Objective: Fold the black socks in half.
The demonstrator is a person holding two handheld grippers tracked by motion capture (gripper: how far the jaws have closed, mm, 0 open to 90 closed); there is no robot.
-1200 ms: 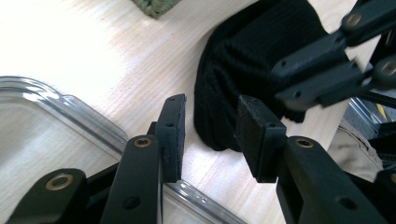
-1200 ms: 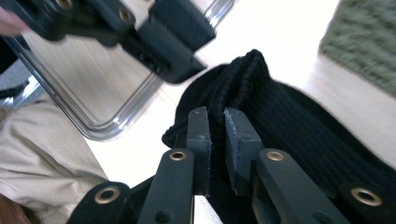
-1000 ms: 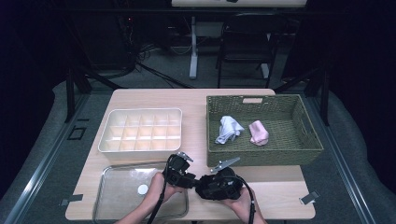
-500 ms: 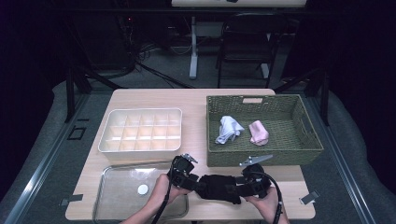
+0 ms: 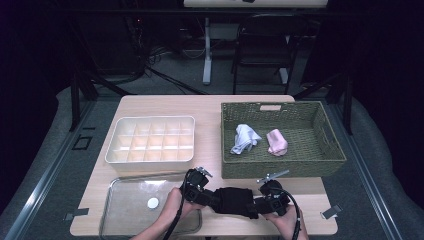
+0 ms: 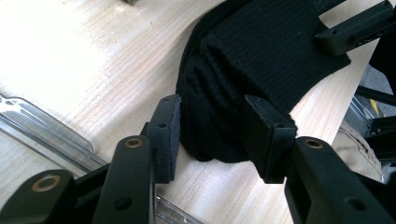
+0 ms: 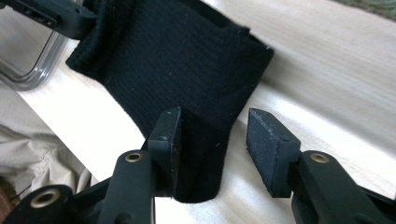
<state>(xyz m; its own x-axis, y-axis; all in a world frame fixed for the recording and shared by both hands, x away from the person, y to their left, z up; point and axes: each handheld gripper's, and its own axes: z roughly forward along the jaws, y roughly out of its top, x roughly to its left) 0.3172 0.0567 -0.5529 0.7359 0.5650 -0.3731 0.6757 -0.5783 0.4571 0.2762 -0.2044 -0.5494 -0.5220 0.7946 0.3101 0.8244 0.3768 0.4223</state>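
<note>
Lighting: overhead, falling on the table (image 5: 210, 107); the room beyond the table is near black. High view: soft, low in detail, mild glare on the clear tray (image 5: 125, 200) at the table's near left corner. Gripper views: wood beside the black sock (image 6: 261, 60) washes out pale; the sock's knit is sharp, its folds lose detail in shadow. Jaws at the bottom edge are slightly blurred.

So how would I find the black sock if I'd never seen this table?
Start at the wooden table and go to its near edge, in front of the woven basket. The black sock lies there between the left claw and the right claw. It is the only dark cloth; the white cloth and pink cloth sit in the basket.
</note>
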